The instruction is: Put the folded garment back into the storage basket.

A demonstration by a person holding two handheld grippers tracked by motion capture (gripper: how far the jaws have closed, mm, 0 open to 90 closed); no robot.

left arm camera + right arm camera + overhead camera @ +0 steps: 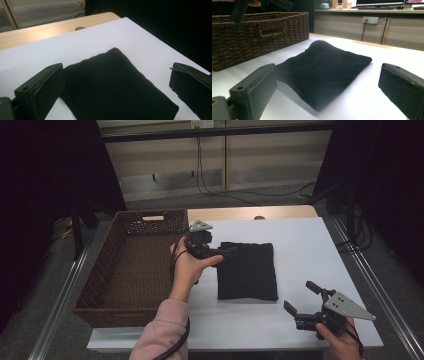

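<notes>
A folded black cloth lies flat on the white table top. My left gripper hovers at the cloth's near-left corner, held by a hand in a pink sleeve; its jaws stand wide open over the cloth. My right gripper sits low near the table's front right corner, open, with the cloth ahead of its jaws and nothing between them.
A brown wicker basket stands at the table's left, seen as a woven wall in the right gripper view. A strip of bare wood runs along the table's far edge. Cables hang behind.
</notes>
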